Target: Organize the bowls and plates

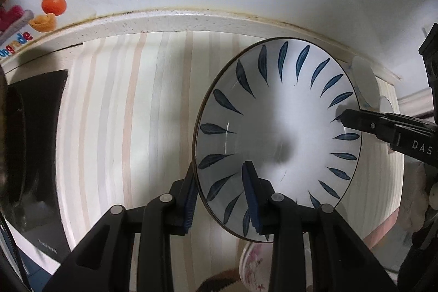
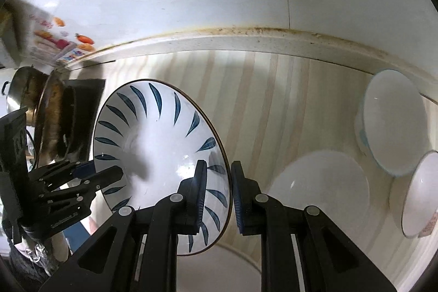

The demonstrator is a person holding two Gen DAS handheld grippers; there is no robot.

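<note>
A white plate with blue leaf marks (image 1: 276, 127) hangs above the striped counter, held at opposite edges. My left gripper (image 1: 221, 196) is shut on its near rim, one pad under the plate and one on its face. My right gripper (image 1: 345, 120) reaches in from the right and pinches the far rim. In the right wrist view the same plate (image 2: 153, 144) tilts to the left. My right gripper (image 2: 219, 193) is shut on its right rim, and my left gripper (image 2: 95, 171) clamps the opposite edge.
A plain white plate (image 2: 320, 182) lies on the counter at the right, with a blue-trimmed white bowl (image 2: 391, 122) and another bowl (image 2: 418, 193) beyond it. A floral bowl (image 1: 254, 264) sits below the held plate. A dark pan (image 1: 35, 141) and a metal pot (image 2: 19, 92) stand at the left.
</note>
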